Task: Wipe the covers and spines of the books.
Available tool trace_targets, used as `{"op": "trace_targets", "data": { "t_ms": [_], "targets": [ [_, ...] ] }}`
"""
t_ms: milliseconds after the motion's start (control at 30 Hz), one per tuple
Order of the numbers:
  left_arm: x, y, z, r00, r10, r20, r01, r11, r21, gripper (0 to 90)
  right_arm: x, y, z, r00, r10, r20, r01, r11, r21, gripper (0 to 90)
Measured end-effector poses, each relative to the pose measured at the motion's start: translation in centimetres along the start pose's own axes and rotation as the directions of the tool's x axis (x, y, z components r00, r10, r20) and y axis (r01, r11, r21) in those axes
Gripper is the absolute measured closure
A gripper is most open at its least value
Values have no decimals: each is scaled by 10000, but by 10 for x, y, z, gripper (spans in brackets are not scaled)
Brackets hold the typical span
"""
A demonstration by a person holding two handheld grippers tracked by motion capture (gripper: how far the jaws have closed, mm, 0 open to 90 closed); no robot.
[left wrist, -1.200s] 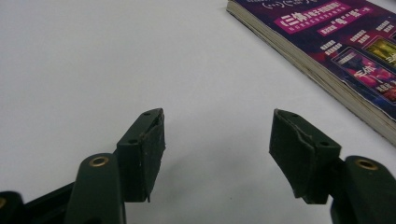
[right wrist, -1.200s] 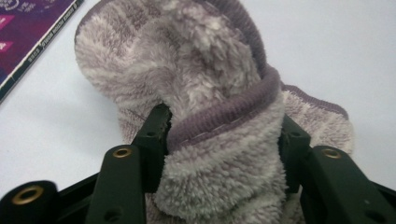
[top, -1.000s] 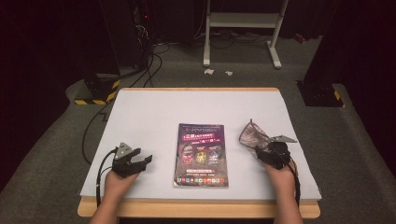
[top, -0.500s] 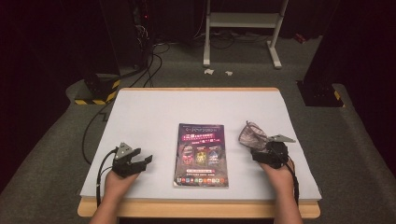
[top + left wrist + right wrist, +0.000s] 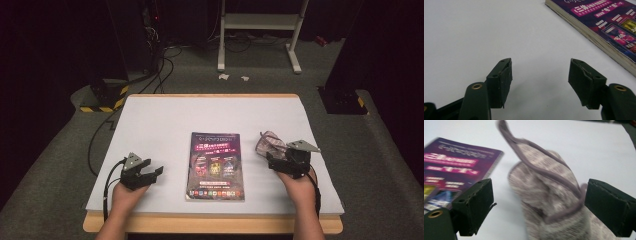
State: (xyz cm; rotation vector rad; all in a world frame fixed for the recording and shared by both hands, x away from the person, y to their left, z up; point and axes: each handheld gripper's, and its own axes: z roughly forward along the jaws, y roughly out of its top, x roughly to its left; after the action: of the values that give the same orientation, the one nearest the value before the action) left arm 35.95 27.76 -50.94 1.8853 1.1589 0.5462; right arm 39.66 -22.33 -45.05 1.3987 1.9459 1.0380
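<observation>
Table (image 5: 165, 120): white surface across the middle of the high view; it bears all work items.
Book (image 5: 215, 165): lies flat and closed at lower centre of the high view, purple cover up. It sits between the two grippers and is touched by neither.
Fabric pouch (image 5: 268, 144): grey knitted item with a cord, at centre right of the high view, just right of the book and apart from it. In the right gripper view it stands bunched at centre frame (image 5: 549, 195), its cord looping toward the upper left.
Right gripper (image 5: 280, 161): at lower right of the high view, directly at the pouch. Its jaws have just been opening and now stand spread with the pouch between them. In the right gripper view (image 5: 541, 207) the right pad meets the cord; the left pad stands clear of the fabric. No firm pinch is evident.
Left gripper (image 5: 150, 172): at lower left of the high view, well left of the book. Jaws spread, nothing between them; in the left gripper view (image 5: 540, 78) bare table shows in the gap.
Progress: judged early stage. The pouch is bracketed but not secured.
Remaining: closing on the pouch, lifting it, and any work on the book.
</observation>
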Motion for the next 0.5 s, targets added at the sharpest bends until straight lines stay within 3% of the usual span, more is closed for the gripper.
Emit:
{"op": "trace_targets", "data": {
  "t_ms": [267, 500],
  "targets": [
    [0, 0, 0, 10000, 7, -28, -7, 10000, -1, 359, 25, 9, -14, 9928, -321, -1155, 292, 9992, -268, 82],
    [0, 0, 0, 10000, 6, -2, -6, 10000, 16, 360, 54, -2, -14, 9827, -899, -1620, 888, 9959, -145, 99]
  ]
}}
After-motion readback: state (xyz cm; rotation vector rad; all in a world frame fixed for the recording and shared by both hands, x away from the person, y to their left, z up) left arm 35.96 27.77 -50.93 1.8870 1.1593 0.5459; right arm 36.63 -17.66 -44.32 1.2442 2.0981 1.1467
